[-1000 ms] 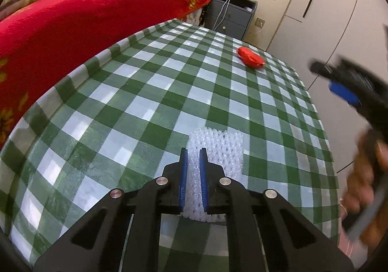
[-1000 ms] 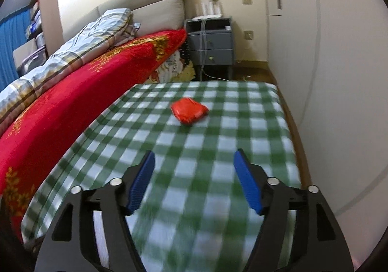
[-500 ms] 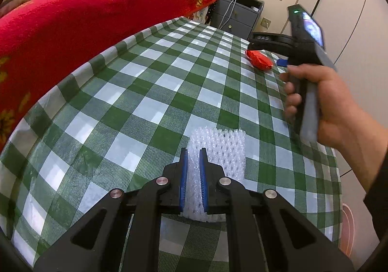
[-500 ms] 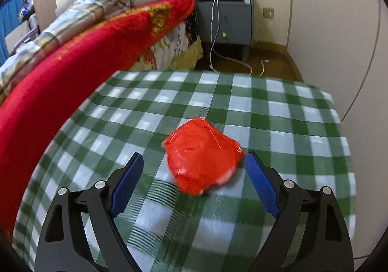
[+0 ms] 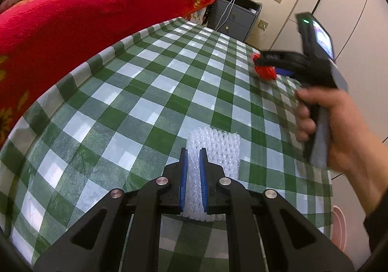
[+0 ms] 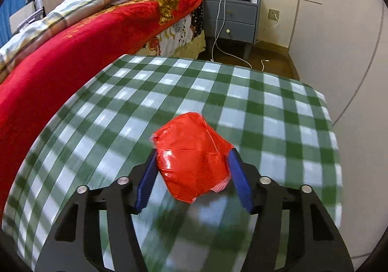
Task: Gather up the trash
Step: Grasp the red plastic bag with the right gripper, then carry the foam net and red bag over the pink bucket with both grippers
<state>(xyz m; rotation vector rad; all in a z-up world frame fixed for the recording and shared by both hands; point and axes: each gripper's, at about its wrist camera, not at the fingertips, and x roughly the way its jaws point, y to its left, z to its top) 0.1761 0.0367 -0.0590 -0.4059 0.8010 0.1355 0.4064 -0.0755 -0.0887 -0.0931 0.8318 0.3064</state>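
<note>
A white foam net sleeve (image 5: 218, 146) lies on the green-checked tablecloth (image 5: 145, 78) near its front edge, and my left gripper (image 5: 193, 151) is shut on the sleeve's left part. Toward the far right of the table sits a crumpled red wrapper (image 6: 191, 158), also visible in the left wrist view as the red wrapper (image 5: 265, 73). My right gripper (image 6: 192, 153) straddles it with the jaws closing, and both blue pads touch its sides. In the left wrist view a hand (image 5: 339, 126) holds the right gripper (image 5: 264, 66) over the wrapper.
A bed with a red blanket (image 5: 84, 17) runs along the table's left side. A grey nightstand (image 6: 232, 17) with cables stands beyond the far edge. White wardrobe doors (image 6: 339, 29) are close on the right. A pink round object (image 5: 339, 223) sits on the floor at the right.
The right gripper moved forward and down over the red wrapper, and its jaws narrowed from wide open onto it. The left gripper stayed still on the foam sleeve.
</note>
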